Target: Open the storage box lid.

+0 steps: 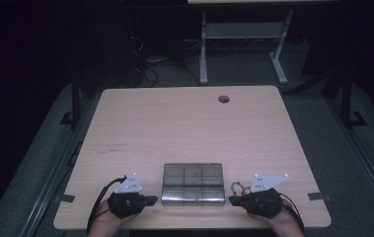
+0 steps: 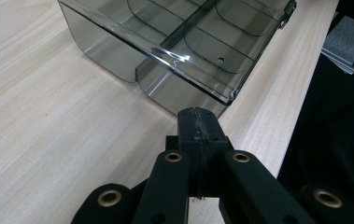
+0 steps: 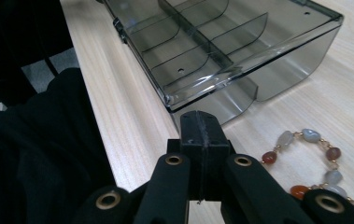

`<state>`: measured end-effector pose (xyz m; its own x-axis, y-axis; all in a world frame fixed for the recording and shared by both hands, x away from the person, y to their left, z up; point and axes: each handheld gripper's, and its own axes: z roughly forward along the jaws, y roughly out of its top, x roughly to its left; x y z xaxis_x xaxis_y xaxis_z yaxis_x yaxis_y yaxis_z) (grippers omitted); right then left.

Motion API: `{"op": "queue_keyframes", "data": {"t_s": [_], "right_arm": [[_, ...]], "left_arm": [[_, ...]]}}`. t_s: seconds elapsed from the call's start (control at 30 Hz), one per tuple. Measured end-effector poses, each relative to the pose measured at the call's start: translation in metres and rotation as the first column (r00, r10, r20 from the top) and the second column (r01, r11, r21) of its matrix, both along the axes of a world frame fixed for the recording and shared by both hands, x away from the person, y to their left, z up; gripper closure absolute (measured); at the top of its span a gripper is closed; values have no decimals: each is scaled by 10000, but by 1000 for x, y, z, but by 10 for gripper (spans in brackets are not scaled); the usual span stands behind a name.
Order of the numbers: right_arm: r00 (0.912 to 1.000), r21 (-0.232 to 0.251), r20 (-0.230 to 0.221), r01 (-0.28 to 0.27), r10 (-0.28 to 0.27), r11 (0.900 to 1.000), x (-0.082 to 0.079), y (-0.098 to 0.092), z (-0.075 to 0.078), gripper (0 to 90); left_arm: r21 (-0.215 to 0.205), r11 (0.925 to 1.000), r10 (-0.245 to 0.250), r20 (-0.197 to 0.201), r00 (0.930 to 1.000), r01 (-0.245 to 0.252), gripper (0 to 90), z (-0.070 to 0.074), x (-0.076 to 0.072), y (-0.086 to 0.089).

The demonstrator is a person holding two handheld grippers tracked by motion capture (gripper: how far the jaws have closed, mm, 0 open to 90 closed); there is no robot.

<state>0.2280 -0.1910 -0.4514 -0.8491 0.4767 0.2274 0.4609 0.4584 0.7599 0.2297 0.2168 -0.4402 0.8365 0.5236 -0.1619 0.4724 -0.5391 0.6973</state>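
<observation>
A smoky clear plastic box [image 1: 193, 183] with divided compartments and a closed lid lies near the table's front edge. From the left, my left gripper [image 1: 153, 200] points at the box's near corner [image 2: 221, 95]; its jaws are pressed together with nothing between them [image 2: 198, 116]. On the other side my right gripper [image 1: 231, 200] is also shut and empty [image 3: 201, 120], its tip close to the box's near corner [image 3: 184, 100]. A beaded bracelet [image 3: 312, 161] of red, grey and white stones lies on the wood just right of the box [image 1: 239, 187], beside the right gripper.
The light wooden table [image 1: 184, 128] stretches away beyond the box, with a round cable hole [image 1: 223, 98] near its far edge. Past the table a white desk frame [image 1: 243, 44] stands on the dark floor. The front table edge runs close beside both grippers.
</observation>
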Motion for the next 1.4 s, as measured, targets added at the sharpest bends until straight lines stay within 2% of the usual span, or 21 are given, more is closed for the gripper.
{"op": "queue_keyframes", "data": {"t_s": [0.37,0.77,0.93,1.4], "right_arm": [[9995,-158,96,-314,316,9994,-1,9,0,899],[9995,-170,99,-283,284,9995,-1,9,0,899],[9995,-166,123,-272,274,9995,-1,9,0,899],[9992,202,348,-205,198,9996,-1,11,3,900]], "left_arm": [[-42,9999,-155,40,9999,155,896,-1,1,-2],[22,9996,-298,116,9995,298,897,-1,1,-7],[-292,9993,-230,61,9997,232,897,0,0,-6],[-706,9971,-269,161,9995,279,896,3,0,-7]]}}
